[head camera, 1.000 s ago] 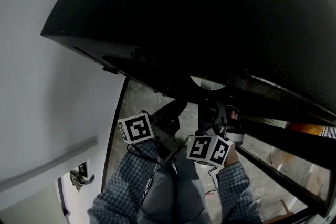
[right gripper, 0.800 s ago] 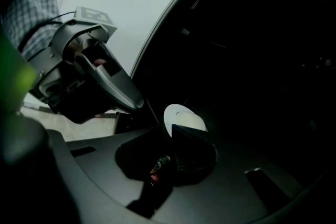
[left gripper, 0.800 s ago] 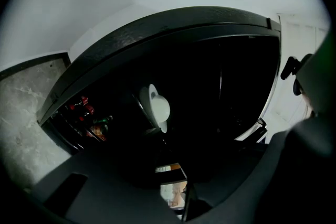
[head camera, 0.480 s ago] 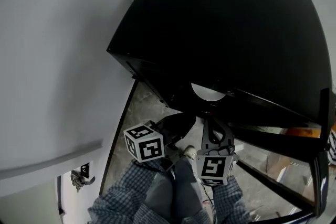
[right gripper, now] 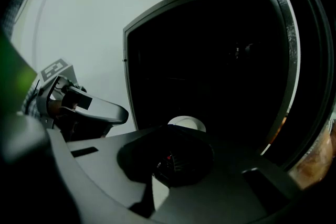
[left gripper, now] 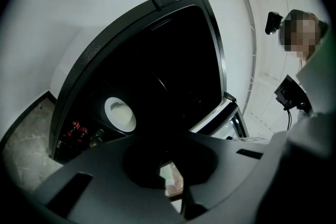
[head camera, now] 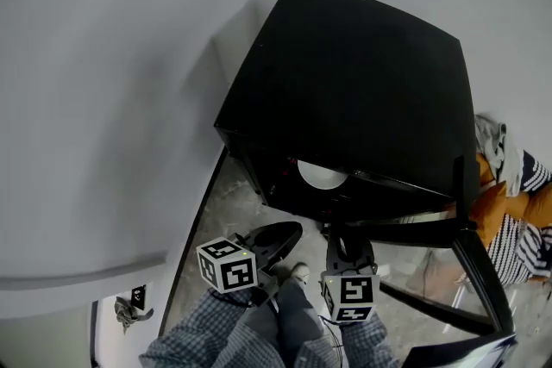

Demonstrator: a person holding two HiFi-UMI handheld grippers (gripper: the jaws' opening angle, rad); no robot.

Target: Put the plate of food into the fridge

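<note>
While the white plate [head camera: 321, 176] sits on a shelf inside the open black fridge [head camera: 362, 82], both claws hang outside, below its front. The left gripper [head camera: 289, 230] and right gripper [head camera: 348, 235] have their jaws pressed together, holding nothing. The plate's contents look too dim to make out.

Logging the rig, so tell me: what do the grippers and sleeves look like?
The left gripper and right gripper are black, with long moulded jaws. Each carries a white cube printed with black square markers. Both sleeves are a small blue-grey check.
</note>
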